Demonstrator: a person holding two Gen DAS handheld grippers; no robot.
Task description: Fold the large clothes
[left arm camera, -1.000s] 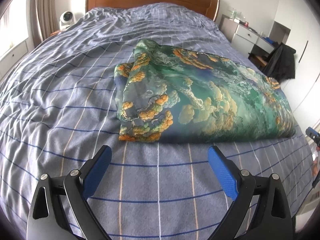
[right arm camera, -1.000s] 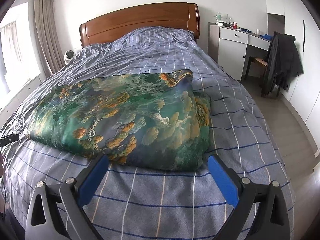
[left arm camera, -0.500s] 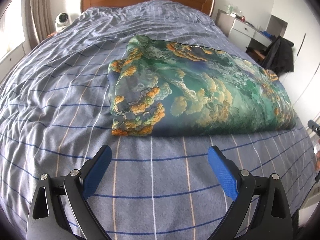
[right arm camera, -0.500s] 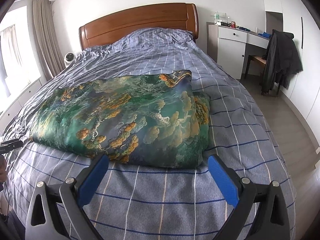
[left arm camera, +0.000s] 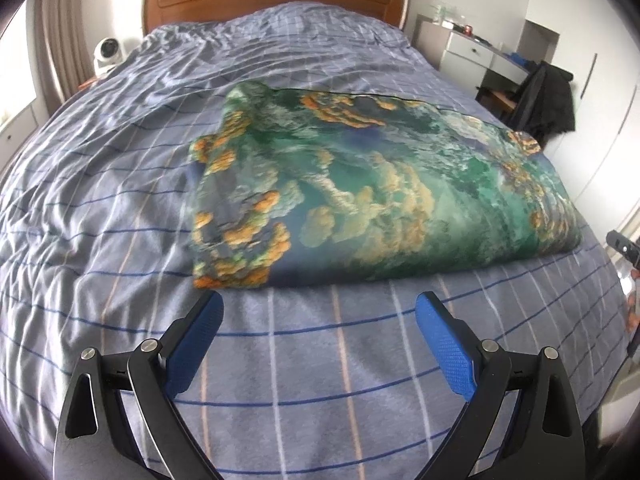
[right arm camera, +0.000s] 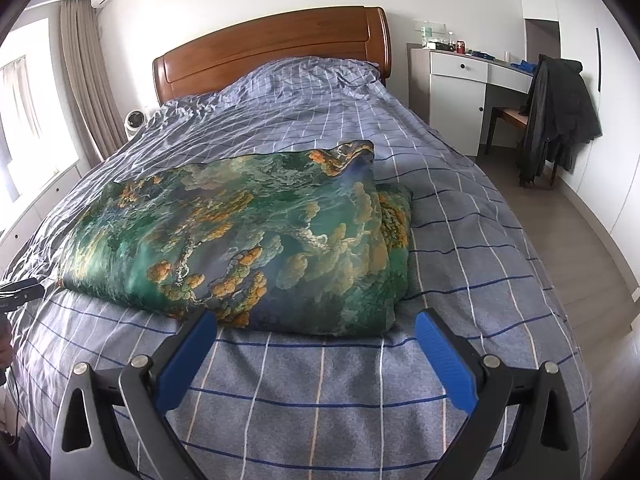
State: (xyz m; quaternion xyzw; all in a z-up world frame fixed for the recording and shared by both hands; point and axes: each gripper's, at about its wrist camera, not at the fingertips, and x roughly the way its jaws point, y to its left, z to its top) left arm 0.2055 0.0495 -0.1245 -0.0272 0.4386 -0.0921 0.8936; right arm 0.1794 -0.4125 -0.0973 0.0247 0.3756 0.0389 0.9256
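Note:
A large cloth with a green, blue and orange print [left arm camera: 360, 196] lies folded into a thick rectangle across the bed; it also shows in the right wrist view [right arm camera: 248, 248]. My left gripper [left arm camera: 320, 312] is open and empty, just in front of the cloth's near left corner. My right gripper [right arm camera: 316, 324] is open and empty, just in front of the cloth's near right edge. The tip of the right gripper shows at the right edge of the left wrist view [left arm camera: 624, 246], and the left gripper's tip at the left edge of the right wrist view [right arm camera: 20, 292].
The bed has a blue-grey checked cover [left arm camera: 100, 184] and a wooden headboard [right arm camera: 272, 48]. A white desk [right arm camera: 460, 92] and a chair with a dark jacket [right arm camera: 560, 108] stand to the right. A small white fan [left arm camera: 107, 50] stands left of the bed.
Both grippers have moved a little closer to the folded cloth's near edge. The cloth has not moved. Both stay open.

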